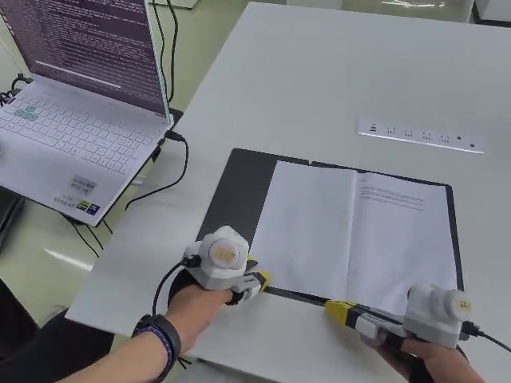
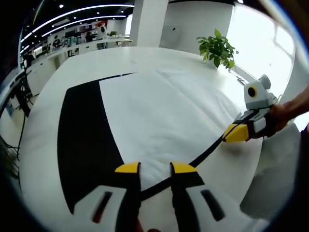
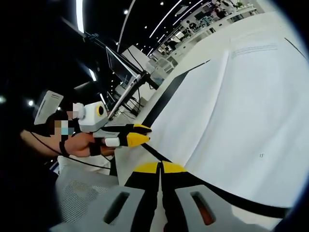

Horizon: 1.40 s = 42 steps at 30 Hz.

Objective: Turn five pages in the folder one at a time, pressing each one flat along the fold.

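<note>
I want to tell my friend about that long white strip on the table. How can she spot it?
Start at the big white table. Beyond the far edge of the open folder, toward the right, lies the white strip. It is the only long, thin white bar with a row of small dark marks.

White left gripper (image 1: 262, 280) and right gripper (image 1: 335, 310), yellow-tipped jaws; dark wristband (image 1: 160, 336).

Open-plan office, laptop (image 1: 76, 120), desk rows, ceiling strip lights (image 2: 72, 13)
</note>
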Available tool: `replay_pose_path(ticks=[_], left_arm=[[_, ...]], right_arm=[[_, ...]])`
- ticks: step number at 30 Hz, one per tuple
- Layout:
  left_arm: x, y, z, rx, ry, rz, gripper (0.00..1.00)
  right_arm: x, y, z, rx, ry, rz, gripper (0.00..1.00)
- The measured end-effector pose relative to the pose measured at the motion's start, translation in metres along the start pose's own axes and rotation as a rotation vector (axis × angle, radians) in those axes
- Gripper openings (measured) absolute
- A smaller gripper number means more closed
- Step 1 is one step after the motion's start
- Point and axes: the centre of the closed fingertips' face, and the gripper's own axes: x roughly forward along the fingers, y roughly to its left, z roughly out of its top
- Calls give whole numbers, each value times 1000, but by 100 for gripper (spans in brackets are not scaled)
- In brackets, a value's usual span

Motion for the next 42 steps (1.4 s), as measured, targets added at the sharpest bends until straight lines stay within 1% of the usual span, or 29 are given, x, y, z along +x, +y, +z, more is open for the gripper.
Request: replay_pose_path(ticks=[2, 3, 5, 8, 10, 11, 12, 15, 18, 22, 24, 26, 29, 31, 35, 42], left_arm=[[-3, -1, 0, -11, -7, 1, 24], [-5, -2, 0, -15, -13, 0, 24], [-7, -4, 0, -16, -17, -2, 25], [-12, -7, 0, -10, -18, -3, 26], [-14, -8, 0, -5, -21, -3, 27], [-15, -8, 1, -4, -23, -3, 27], [-17, -9, 3, 1, -27, -2, 28], [-20, -12, 7, 15, -34, -5, 29], [-25, -14, 13, 28, -47, -3, 31], [-29, -16, 19, 48, -59, -5, 33], [-31, -18, 22, 61, -61, -5, 34], [-32, -19, 23, 73, -63, -9, 36], [-35, -22, 26, 88, -65, -13, 37], [-37, -23, 28, 96, -67, -14, 38], [-41, -24, 34, 110, -72, -14, 40], [-51, -24, 52, 149, -97, -13, 44]], right_arm=[[-3, 3, 5, -5, -16, 3, 0], [-5, 4, 8, -15, -23, -5, 0], [-8, -1, 11, -29, -33, -25, 0], [-14, -3, 18, -31, -58, -45, 4], [-19, -6, 20, -35, -60, -65, 9], [-21, -7, 21, -49, -58, -76, 12], [-24, -7, 24, -72, -57, -92, 13], [-30, -9, 28, -91, -59, -113, 18], [-40, -15, 35, -121, -66, -147, 24], [-51, -19, 43, -146, -79, -182, 35], [-57, -19, 45, -179, -85, -193, 40], [-62, -20, 44, -200, -75, -203, 43], [-69, -21, 43, -224, -67, -214, 44], [-73, -20, 45, -224, -72, -222, 46], [-84, -24, 49, -229, -86, -246, 48], [-104, -25, 63, -240, -127, -283, 53]])
